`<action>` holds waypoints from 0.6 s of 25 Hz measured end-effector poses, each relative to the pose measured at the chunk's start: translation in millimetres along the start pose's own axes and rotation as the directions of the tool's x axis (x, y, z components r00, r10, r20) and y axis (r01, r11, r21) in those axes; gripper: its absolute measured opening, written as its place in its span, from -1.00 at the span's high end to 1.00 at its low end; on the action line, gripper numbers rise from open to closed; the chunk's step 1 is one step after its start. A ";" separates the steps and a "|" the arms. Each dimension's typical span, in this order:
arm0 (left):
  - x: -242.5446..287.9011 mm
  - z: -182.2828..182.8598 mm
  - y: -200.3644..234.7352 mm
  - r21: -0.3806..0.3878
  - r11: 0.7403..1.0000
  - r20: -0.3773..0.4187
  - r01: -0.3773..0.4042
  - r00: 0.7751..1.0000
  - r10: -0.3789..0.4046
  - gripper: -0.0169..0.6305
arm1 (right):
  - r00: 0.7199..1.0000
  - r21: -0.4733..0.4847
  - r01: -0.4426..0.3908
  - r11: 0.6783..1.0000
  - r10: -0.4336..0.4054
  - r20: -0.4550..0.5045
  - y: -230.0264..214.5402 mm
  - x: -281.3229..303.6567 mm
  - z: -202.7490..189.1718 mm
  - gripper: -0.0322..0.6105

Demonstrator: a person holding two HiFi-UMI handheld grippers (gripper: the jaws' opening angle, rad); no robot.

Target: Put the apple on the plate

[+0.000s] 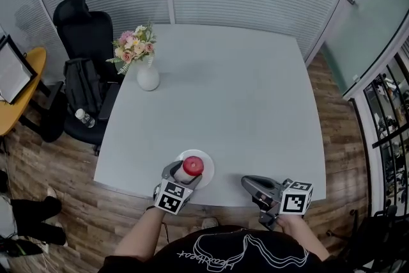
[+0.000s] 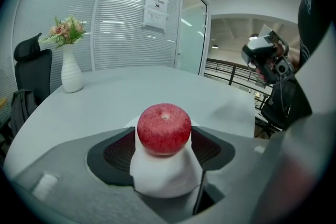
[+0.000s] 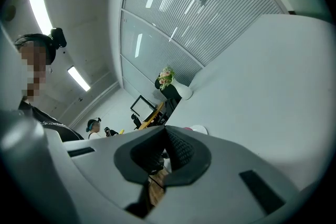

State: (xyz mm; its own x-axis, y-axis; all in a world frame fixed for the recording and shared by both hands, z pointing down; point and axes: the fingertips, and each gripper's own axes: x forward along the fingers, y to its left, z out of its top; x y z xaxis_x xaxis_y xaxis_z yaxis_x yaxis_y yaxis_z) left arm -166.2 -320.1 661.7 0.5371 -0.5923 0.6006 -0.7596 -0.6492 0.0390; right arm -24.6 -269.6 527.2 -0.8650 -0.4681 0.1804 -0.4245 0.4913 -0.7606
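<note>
Left gripper view: left gripper [image 2: 164,138] clamped on apple [image 2: 164,126], directly over plate [image 1: 208,169]; right gripper [image 3: 164,139] closed, empty, well aside

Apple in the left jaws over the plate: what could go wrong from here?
1. The plate sits near the front edge of the table; the left gripper could nudge it off when pulling back.
2. The apple is round and may roll off the plate if released off-centre.
</note>
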 end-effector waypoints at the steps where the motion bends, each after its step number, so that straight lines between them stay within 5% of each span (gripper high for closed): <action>1: -0.4 0.0 -0.4 0.002 1.000 0.000 0.001 1.000 -0.001 -0.04 | 1.000 -0.002 0.001 1.000 -0.001 -0.001 0.8 -1.0 -1.3 0.87; 10: -15.4 10.2 -0.7 -0.015 1.000 0.046 -0.010 0.999 0.010 -0.06 | 1.000 -0.007 -0.018 1.000 0.018 0.001 15.0 -7.3 -10.5 0.87; 15: -45.5 29.2 -0.4 -0.117 0.992 0.114 -0.035 0.992 0.049 -0.05 | 0.999 -0.007 -0.033 0.999 0.033 0.016 26.6 -12.0 -17.2 0.87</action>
State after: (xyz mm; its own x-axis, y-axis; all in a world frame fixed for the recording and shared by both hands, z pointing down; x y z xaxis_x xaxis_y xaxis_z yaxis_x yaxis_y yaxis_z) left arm -179.6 -306.8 611.0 0.5375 -0.6737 0.5072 -0.8159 -0.5674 0.1112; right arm -30.1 -238.3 515.5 -0.8740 -0.4638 0.1452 -0.3979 0.5114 -0.7616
